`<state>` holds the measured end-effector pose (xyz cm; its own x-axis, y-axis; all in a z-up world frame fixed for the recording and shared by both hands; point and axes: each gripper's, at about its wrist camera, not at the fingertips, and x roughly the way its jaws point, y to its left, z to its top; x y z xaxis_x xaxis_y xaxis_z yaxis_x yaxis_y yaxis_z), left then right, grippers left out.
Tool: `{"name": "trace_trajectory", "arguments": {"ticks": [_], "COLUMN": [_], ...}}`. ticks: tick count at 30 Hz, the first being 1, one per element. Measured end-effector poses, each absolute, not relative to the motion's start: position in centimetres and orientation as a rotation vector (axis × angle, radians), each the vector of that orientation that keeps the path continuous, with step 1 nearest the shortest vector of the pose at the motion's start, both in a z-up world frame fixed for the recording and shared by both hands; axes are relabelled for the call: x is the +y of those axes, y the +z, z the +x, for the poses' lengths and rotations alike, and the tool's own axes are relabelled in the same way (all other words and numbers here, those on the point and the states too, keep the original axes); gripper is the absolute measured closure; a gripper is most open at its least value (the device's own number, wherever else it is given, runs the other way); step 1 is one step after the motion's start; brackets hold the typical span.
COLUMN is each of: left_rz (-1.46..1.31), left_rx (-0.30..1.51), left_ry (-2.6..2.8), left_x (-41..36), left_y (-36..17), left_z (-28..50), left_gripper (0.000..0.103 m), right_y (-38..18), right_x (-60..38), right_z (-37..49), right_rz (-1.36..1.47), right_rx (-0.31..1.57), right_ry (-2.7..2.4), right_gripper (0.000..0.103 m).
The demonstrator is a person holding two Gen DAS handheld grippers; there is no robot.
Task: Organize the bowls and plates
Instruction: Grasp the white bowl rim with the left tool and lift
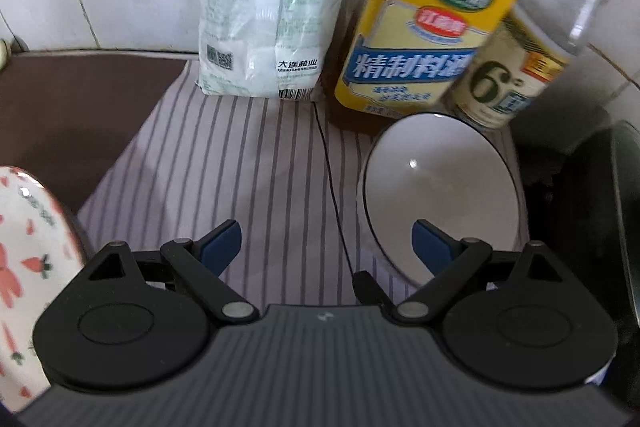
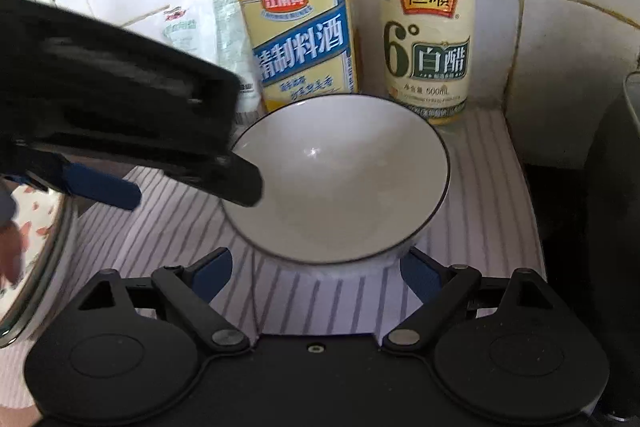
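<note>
A white bowl with a dark rim (image 1: 440, 195) stands upright on the striped cloth (image 1: 240, 163); it also shows in the right wrist view (image 2: 344, 179). A plate with a carrot and rabbit pattern (image 1: 28, 267) lies at the left edge, also in the right wrist view (image 2: 32, 227). My left gripper (image 1: 326, 247) is open and empty, its right finger just in front of the bowl. My right gripper (image 2: 316, 267) is open and empty, just short of the bowl's near side. The left gripper's body (image 2: 120, 115) reaches in from the left, above the bowl's left rim.
Against the tiled wall stand a white bag (image 1: 268, 7), a yellow-labelled cooking wine bottle (image 1: 420, 27) and a white vinegar bottle (image 2: 428, 39). A dark appliance (image 1: 592, 207) stands to the right of the cloth. A brown counter (image 1: 72, 115) lies to the left.
</note>
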<state>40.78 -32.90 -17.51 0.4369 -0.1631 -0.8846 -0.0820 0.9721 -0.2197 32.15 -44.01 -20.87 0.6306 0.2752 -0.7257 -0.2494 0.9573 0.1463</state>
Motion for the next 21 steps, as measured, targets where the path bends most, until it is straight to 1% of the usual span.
{"name": "trace_trajectory", "arguments": {"ticks": [3,4,5,6,7,9,10,12,13,16,21], "left_rz": [-0.265,-0.264,-0.268,-0.278,-0.294,-0.304,-0.311,-0.298,-0.286,-0.233,-0.256], "left_rx": [1.134,1.133,1.133,1.139,1.154,1.17,1.164,1.164,1.161,1.162,1.192], "left_ry": [-0.047,-0.046,-0.055,-0.077,-0.102,-0.122,-0.136,-0.146,-0.148,-0.137,-0.121], "left_x": [-33.0,-33.0,-33.0,-33.0,-33.0,-33.0,-33.1,-33.5,-33.8,-34.6,-33.9], "left_y": [-18.4,-18.6,-18.8,-19.1,-19.4,-19.7,-19.7,-19.8,-19.7,-19.4,-18.6], "left_z": [41.7,42.0,42.2,42.3,42.5,42.6,42.4,42.3,42.2,41.9,40.7], "left_gripper": [0.013,0.017,0.039,0.055,0.065,0.071,0.079,0.087,0.093,0.093,0.093], "right_y": [-21.4,-21.5,-21.6,-21.7,-21.9,-22.2,-22.3,-22.4,-22.4,-22.3,-21.7], "right_x": [-43.8,-43.8,-43.7,-43.6,-43.4,-43.6,-43.7,-43.5,-43.4,-43.0,-42.7], "right_z": [32.7,32.9,32.9,33.0,33.1,33.2,33.2,33.1,33.2,33.0,32.1], "right_rz": [0.015,0.017,0.012,-0.001,-0.018,-0.04,-0.045,-0.074,-0.092,-0.124,-0.13], "right_rx": [0.815,0.808,0.803,0.796,0.79,0.781,0.774,0.761,0.755,0.743,0.738], "right_ry": [0.273,0.279,0.288,0.295,0.298,0.311,0.324,0.342,0.35,0.371,0.406], "right_gripper": [0.01,0.008,0.008,0.008,0.008,0.008,0.008,0.007,0.006,0.007,0.007]}}
